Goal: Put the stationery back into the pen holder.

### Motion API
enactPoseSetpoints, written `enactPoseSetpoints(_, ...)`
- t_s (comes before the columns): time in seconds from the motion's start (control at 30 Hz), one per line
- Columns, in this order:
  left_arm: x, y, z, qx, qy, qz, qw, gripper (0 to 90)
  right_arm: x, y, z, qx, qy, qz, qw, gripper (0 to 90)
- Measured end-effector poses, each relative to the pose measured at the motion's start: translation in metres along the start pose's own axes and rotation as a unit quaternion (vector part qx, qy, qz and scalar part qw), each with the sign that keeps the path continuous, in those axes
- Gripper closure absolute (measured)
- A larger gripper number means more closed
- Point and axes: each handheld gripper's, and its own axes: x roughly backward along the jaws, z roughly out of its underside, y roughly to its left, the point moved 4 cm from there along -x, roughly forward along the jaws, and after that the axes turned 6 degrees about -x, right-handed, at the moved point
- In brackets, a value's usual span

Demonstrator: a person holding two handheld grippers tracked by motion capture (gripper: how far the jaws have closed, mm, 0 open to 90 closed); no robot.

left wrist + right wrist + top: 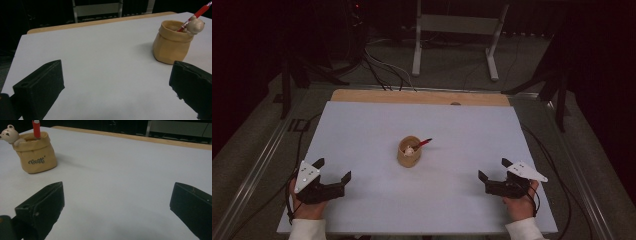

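Note:
A tan bag-shaped pen holder [409, 151] stands upright at the middle of the white table top [362, 130]. A red pen [422, 143] leans out of it toward the right, and a small cream bear figure [410, 148] peeks over its rim. My left gripper [332, 170] rests near the front left, open, nothing between its jaws; the holder [172, 42], pen [197, 14] and bear [195, 25] lie ahead to its right. My right gripper [493, 169] rests near the front right, open and empty; the holder [35, 153], pen [36, 128] and bear [10, 134] lie ahead to its left.
A wooden strip [422, 97] borders the table's far edge. Beyond it stand a white metal frame [457, 35] and black stands with cables on the floor. Metal rails [257, 165] run along both sides of the table.

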Motion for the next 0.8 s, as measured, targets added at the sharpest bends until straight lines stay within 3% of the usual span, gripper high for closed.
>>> enactPoseSetpoints(0.5, 0.002, -0.001, 0.002, -0.009, -0.005, 0.003, 0.9999, 0.1, 0.017, -0.008, 0.005, -0.016, -0.026, 0.01, 0.9995, 0.2)
enactPoseSetpoints(0.8, 0.005, 0.001, 0.004, -0.007, -0.006, -0.001, 1.0, 0.1, 0.019, -0.009, 0.006, -0.014, -0.021, 0.016, 0.9995, 0.2)
